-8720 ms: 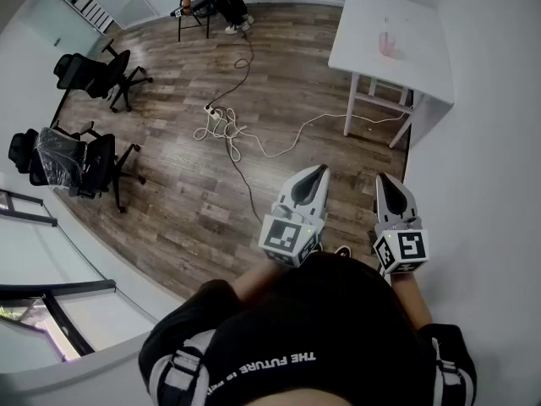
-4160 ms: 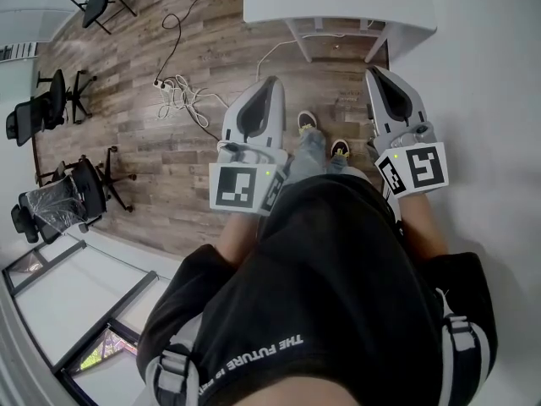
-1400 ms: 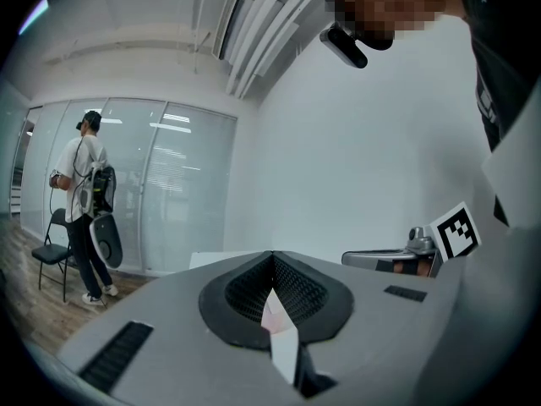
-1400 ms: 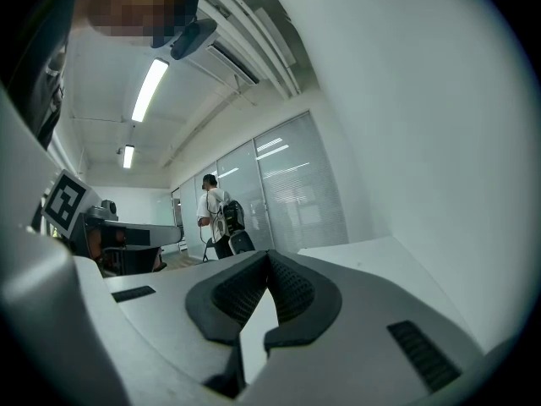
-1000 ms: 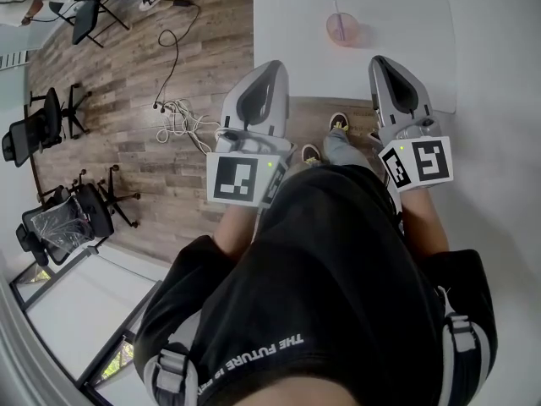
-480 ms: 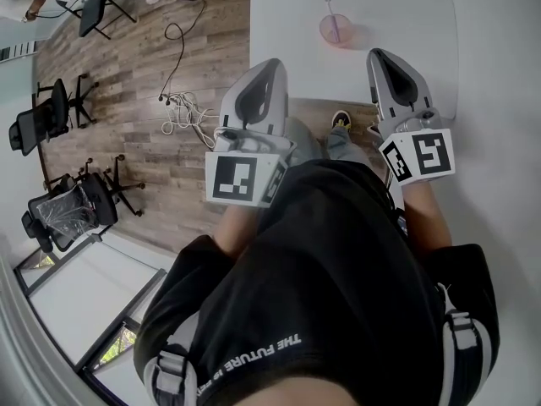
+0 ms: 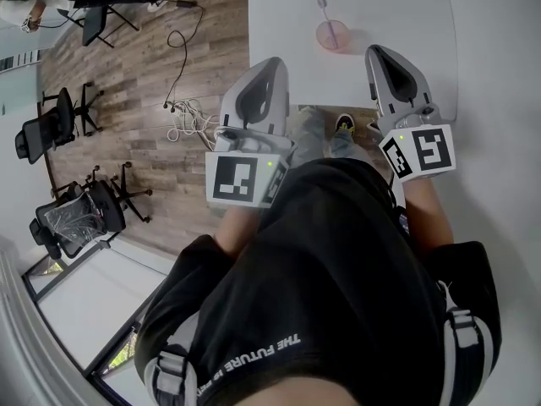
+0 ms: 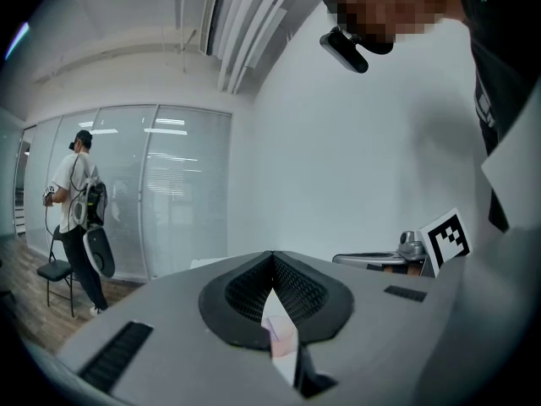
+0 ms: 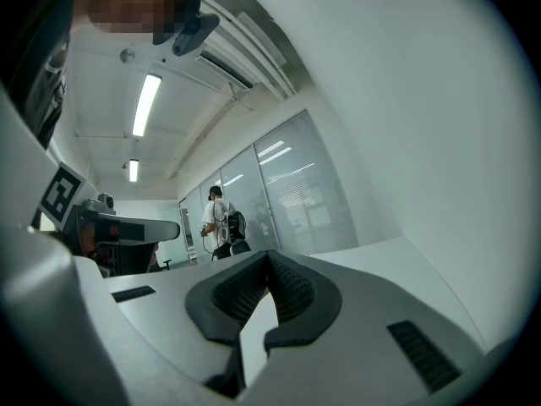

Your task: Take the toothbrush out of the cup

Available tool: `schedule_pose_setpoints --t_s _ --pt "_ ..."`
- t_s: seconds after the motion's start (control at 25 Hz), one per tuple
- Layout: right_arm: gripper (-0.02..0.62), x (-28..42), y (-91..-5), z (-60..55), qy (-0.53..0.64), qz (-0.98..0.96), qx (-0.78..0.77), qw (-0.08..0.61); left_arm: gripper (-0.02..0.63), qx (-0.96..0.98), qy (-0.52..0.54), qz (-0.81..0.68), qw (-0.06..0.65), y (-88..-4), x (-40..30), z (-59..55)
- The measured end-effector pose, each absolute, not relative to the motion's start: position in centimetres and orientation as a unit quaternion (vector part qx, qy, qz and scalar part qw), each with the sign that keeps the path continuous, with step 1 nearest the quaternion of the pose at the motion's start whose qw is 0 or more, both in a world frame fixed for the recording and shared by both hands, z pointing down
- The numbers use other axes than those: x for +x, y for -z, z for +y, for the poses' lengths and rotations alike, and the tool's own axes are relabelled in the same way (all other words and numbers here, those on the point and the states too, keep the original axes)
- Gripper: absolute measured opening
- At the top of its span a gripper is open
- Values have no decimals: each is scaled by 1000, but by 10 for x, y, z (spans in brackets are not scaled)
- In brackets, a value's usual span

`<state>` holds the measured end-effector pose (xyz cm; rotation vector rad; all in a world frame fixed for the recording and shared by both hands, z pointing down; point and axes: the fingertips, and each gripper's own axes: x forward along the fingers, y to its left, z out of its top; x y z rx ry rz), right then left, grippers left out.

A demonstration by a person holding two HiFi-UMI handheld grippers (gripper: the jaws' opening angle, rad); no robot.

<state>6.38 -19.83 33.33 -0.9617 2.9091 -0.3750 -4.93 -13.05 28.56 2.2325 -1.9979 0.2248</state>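
Note:
A pink translucent cup (image 7: 331, 36) stands on the white table (image 7: 397, 7) ahead of me. A toothbrush (image 7: 325, 15) stands in it, head up and leaning left. Both grippers are held at waist height, short of the table's near edge. The left gripper (image 7: 272, 63) points at the table to the left of the cup, and its jaws are closed on nothing. The right gripper (image 7: 378, 52) points to the right of the cup, likewise shut and empty. In the left gripper view (image 8: 272, 255) and the right gripper view (image 9: 269, 257) the dark pads meet at the tips.
Wood floor lies to the left with a tangle of cables (image 7: 188, 117) and black office chairs (image 7: 52, 123). A white wall (image 7: 499, 100) runs along the right. Another person (image 8: 78, 201) stands near glass partitions across the room. My shoes (image 7: 345, 125) are under the table edge.
I have walked across the room up to the table. Over the last second the cup has drifted slightly left in view; both grippers stay shut in front of me.

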Motion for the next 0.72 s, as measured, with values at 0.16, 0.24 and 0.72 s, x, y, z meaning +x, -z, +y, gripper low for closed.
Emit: schedule_pose_setpoints --t_s 0.16,0.24,0.72 --pt "15 58 -334 -201 120 940 -318 15 20 746 -69 -658 73 -284 -59 -134" --pt "15 52 -336 -204 117 940 -320 10 20 748 -66 -656 76 -288 -66 -137" --pt "15 41 -341 -235 104 934 -337 -62 20 786 -42 -609 92 -298 -95 -177"
